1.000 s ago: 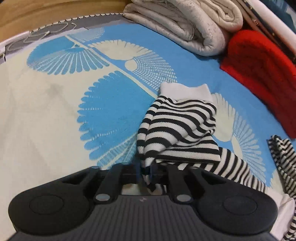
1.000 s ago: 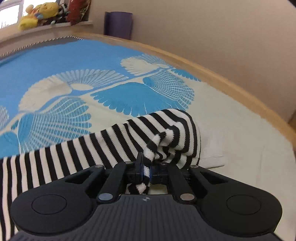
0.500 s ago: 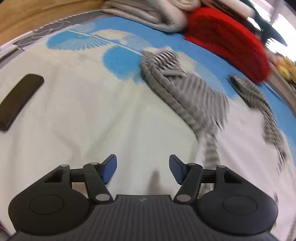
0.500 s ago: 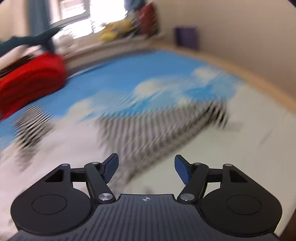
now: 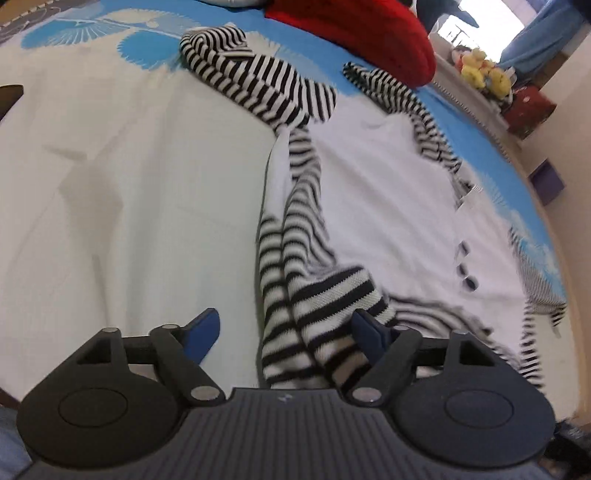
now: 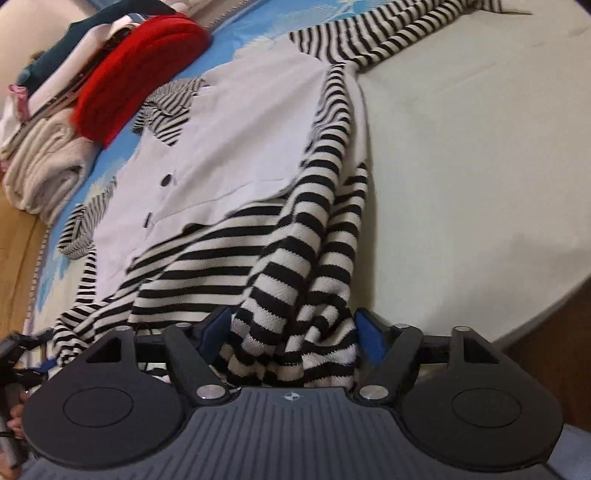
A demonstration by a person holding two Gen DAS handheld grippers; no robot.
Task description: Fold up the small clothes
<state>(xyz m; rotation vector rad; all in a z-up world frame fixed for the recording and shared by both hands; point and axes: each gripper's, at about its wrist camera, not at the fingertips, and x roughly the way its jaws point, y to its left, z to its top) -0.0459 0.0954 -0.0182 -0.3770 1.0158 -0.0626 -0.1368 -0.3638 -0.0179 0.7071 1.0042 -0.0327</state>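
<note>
A small black-and-white striped cardigan (image 5: 288, 236) with a white front panel (image 6: 236, 140) and dark buttons lies spread on the blue and cream bedspread (image 5: 110, 184). My left gripper (image 5: 286, 326) hovers over its near end. Its jaws are opening, and a striped fold lies between them against the right finger (image 5: 365, 328), away from the left one. My right gripper (image 6: 293, 330) is over the other near corner. Its jaws are also opening, with bunched striped fabric filling the gap. The striped sleeves (image 5: 255, 74) lie at the far end.
A red folded cloth (image 5: 354, 26) and folded beige blankets (image 6: 40, 162) lie at the far side of the bed. Plush toys (image 5: 484, 70) sit on a sill. A dark flat object (image 5: 9, 96) lies at the left. The bed's edge (image 6: 535, 306) runs close on the right.
Both grippers were shut on the striped sleeve ends. They let go, opened wide and swung back across the bed to the garment's near end, where striped fabric now lies between their jaws.
</note>
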